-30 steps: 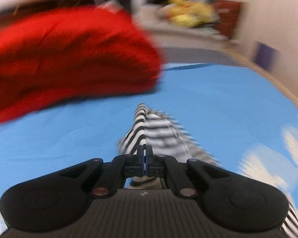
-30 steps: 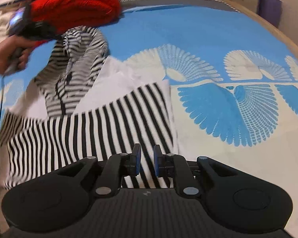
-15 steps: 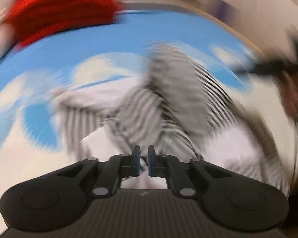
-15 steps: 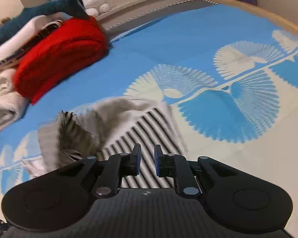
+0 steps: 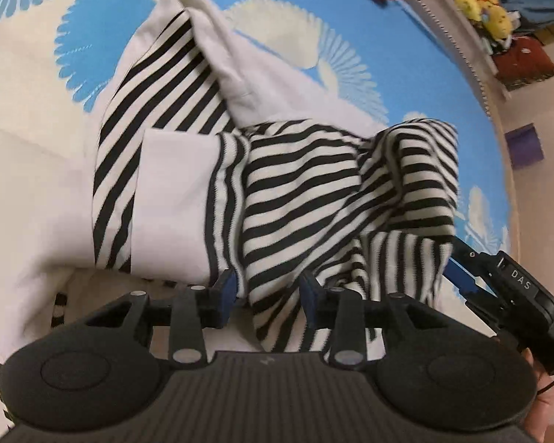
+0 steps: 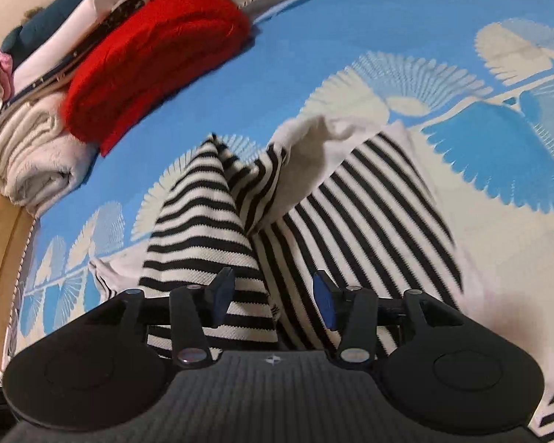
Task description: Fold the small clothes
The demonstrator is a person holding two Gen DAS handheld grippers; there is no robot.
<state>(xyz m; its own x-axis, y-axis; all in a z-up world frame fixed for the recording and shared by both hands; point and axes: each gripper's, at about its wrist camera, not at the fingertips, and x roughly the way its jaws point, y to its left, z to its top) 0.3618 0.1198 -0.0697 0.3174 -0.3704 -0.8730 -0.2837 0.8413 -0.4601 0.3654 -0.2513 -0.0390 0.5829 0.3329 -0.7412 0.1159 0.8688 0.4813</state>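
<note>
The right gripper (image 6: pixel 273 295) hangs over a black-and-white striped garment (image 6: pixel 369 221) on a blue-and-cream patterned sheet (image 6: pixel 351 37); its jaws have just been opening, with striped cloth lying between them, unpinched. A folded red blanket (image 6: pixel 155 51) tops the cream towels (image 6: pixel 29 162) at upper left.

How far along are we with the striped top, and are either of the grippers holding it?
Done: one part of the striped top is thrown across its body, and a red folded garment sits in the pile behind. In hand: nothing; the left gripper and right gripper have just been opening, with cloth between the pads but not pinched. Left: the top is bunched and rumpled, so flattening and the remaining folds.
</note>
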